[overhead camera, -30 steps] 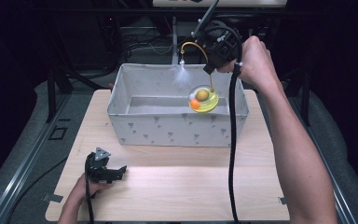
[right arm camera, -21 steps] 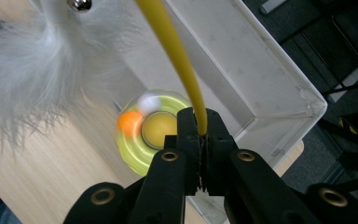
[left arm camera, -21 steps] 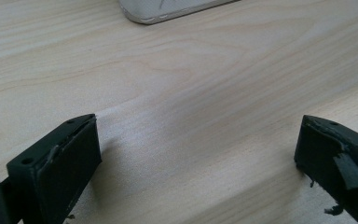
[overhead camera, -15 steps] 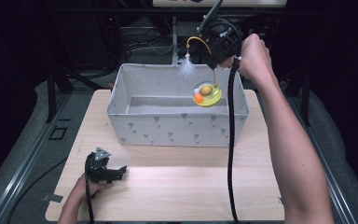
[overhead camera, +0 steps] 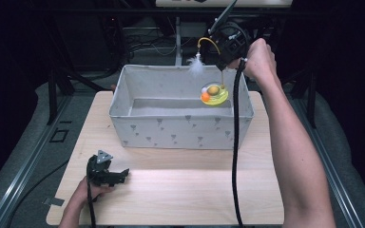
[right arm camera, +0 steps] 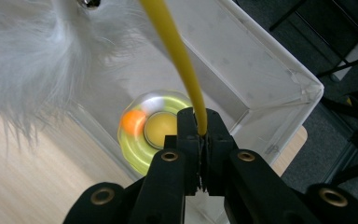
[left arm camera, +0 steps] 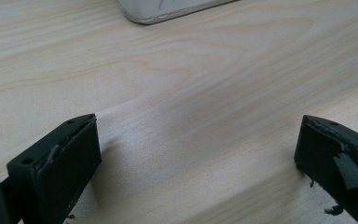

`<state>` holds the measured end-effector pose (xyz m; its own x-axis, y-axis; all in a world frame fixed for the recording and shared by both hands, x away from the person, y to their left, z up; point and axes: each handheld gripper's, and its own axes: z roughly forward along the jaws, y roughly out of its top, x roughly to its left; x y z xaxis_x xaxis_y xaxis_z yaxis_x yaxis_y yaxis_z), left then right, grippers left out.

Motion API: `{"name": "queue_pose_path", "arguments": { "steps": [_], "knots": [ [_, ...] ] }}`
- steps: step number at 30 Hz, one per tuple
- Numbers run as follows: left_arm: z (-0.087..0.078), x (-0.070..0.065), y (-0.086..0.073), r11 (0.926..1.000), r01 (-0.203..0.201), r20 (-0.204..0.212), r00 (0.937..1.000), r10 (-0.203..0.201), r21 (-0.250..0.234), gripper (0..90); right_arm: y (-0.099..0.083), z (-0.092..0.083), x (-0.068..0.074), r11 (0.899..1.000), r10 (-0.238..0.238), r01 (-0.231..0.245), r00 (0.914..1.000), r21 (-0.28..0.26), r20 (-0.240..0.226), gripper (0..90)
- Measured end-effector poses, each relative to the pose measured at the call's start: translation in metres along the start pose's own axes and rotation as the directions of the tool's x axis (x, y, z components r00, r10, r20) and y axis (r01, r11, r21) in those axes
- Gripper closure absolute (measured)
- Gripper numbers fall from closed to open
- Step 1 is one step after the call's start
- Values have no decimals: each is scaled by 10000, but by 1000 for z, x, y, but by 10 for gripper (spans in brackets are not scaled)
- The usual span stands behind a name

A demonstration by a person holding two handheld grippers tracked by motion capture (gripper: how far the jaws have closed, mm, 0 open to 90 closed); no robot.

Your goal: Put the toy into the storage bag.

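Observation:
My right gripper (overhead camera: 222,64) is held high over the back right of a white fabric bin (overhead camera: 183,126), shut on the thin yellow wire (right arm camera: 177,51) of a toy. A white feather (overhead camera: 196,65) hangs from the wire's curved end. Below the jaws dangles a round yellow-green disc (overhead camera: 214,93) with an orange ball (right arm camera: 133,121) in it, above the bin's inside. In the right gripper view, my right gripper (right arm camera: 203,126) pinches the wire, and the feather (right arm camera: 32,60) is blurred at top left. My left gripper (overhead camera: 116,176) rests open on the wooden table (overhead camera: 195,190), nothing between its fingers (left arm camera: 58,168).
The bin stands across the far half of the table; its near corner (left arm camera: 168,9) shows in the left gripper view. A black cable (overhead camera: 234,142) hangs from the right gripper down across the bin's front wall. Dark frames and cables lie beyond the table's far edge.
The right gripper has carried the toy slightly up and to the right over the bin. The left gripper has stayed still on the table.

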<state>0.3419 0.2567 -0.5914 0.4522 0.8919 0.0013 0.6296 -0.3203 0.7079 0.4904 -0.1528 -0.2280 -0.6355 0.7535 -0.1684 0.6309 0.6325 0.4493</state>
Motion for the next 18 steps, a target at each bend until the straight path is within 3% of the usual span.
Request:
{"name": "queue_pose_path", "arguments": {
  "steps": [10, 18],
  "knots": [
    [0, 0, 0, 10000, -3, -4, 10000, 3, -2, 2, -11, 21, -14, 9987, 466, -467, 9989, 204, 34, 883],
    [0, 0, 0, 10000, 0, 4, 10000, 0, -4, 3, -17, 37, -17, 9979, 425, -432, 9990, 480, 155, 883]
  ]
}}
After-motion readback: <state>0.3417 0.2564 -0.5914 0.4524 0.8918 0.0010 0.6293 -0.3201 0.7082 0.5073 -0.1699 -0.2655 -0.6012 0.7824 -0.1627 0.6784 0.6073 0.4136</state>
